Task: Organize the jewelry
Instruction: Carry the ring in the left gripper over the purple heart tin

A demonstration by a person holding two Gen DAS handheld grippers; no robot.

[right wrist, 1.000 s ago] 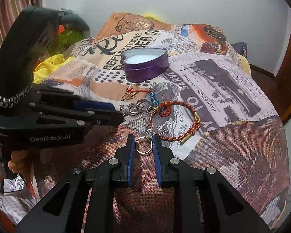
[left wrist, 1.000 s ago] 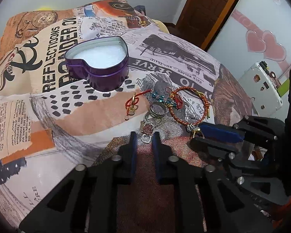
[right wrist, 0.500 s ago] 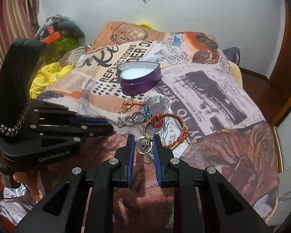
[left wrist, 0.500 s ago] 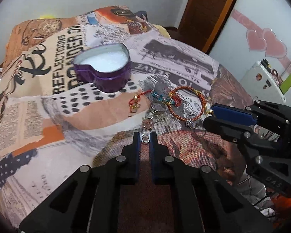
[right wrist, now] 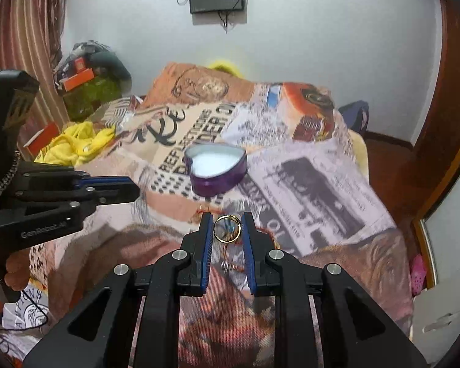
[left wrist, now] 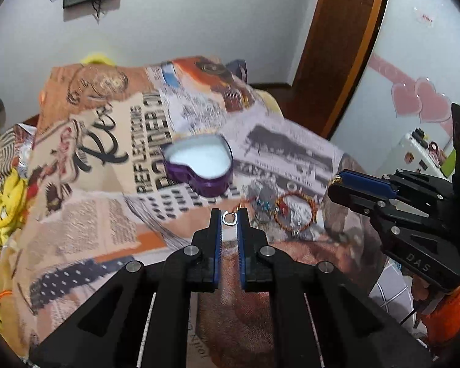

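A purple heart-shaped tin (left wrist: 203, 167) with a white inside sits open on the printed bedspread; it also shows in the right wrist view (right wrist: 217, 170). My left gripper (left wrist: 230, 218) is shut on a small silver ring (left wrist: 229, 218), held above the bedspread short of the tin. My right gripper (right wrist: 227, 228) is shut on a gold ring (right wrist: 227, 228), also raised in front of the tin. An orange bracelet (left wrist: 295, 211), a blue beaded piece (left wrist: 262, 205) and other small pieces lie on the bedspread right of my left gripper.
The bedspread (left wrist: 107, 184) covers the whole bed. Yellow cloth (right wrist: 73, 145) lies at its left edge. A wooden door (left wrist: 346, 46) and a white cabinet with pink hearts (left wrist: 420, 101) stand to the right. Clutter sits by the striped curtain (right wrist: 24, 30).
Both grippers have lifted up and away from the jewelry pile, each carrying its ring. The left closed tighter on the silver ring. The views now look more level toward the wall.
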